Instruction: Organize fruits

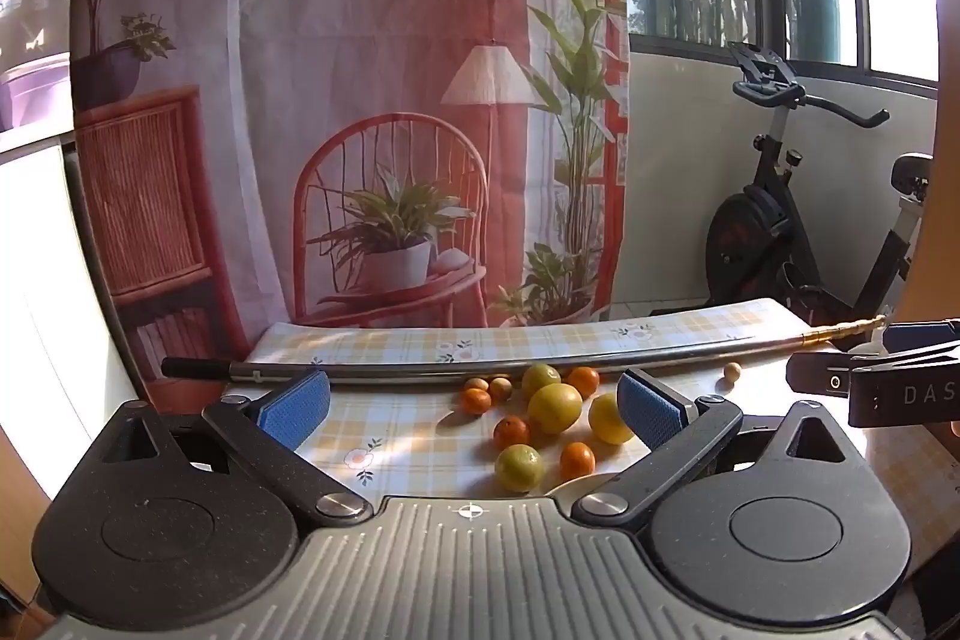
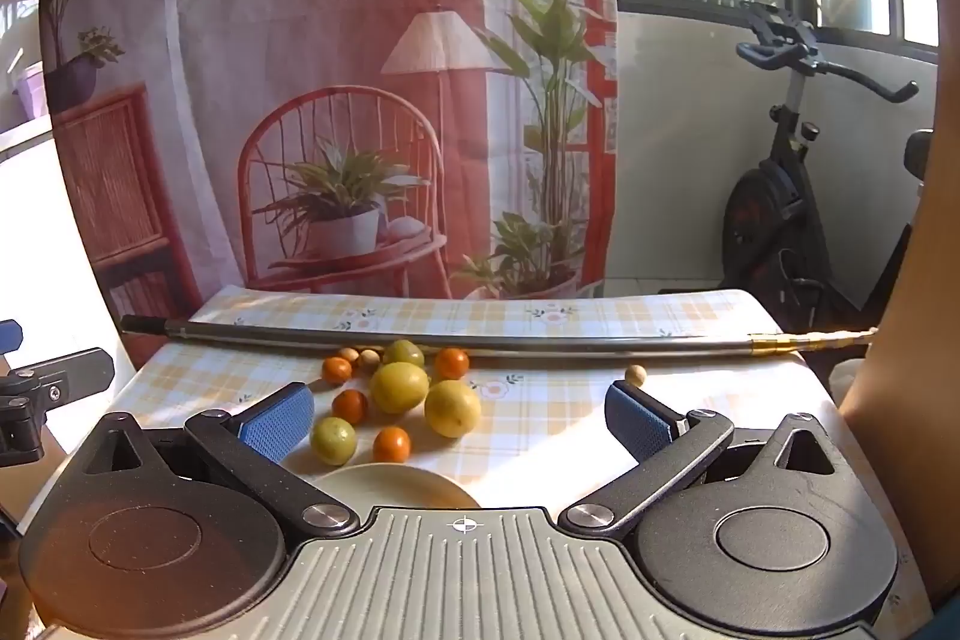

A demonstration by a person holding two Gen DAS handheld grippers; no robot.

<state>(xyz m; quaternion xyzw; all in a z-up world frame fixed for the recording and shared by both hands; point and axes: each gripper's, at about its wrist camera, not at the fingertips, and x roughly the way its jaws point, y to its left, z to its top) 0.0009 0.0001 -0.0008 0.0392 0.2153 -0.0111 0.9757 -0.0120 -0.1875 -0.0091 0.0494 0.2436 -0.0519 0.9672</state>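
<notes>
Several fruits lie loose on the checked tablecloth (image 1: 408,436): yellow-green lemons (image 1: 554,408) (image 2: 452,408), small oranges (image 1: 577,460) (image 2: 391,444) and little tan round fruits (image 1: 500,388) (image 2: 368,358). One tan fruit (image 2: 636,373) (image 1: 731,373) sits apart to the right. A pale plate (image 2: 396,484) (image 1: 579,484) shows just in front of the fruit, partly hidden by the gripper bodies. My left gripper (image 1: 474,409) is open above the table, short of the fruit, holding nothing. My right gripper (image 2: 459,415) is open too, empty, with the fruit pile ahead to its left.
A long metal pole (image 1: 480,370) (image 2: 456,337) lies across the table just behind the fruit. A printed backdrop curtain (image 1: 360,100) hangs behind the table. An exercise bike (image 2: 792,196) stands at the right by the window. The other gripper's body (image 1: 888,388) shows at the right edge.
</notes>
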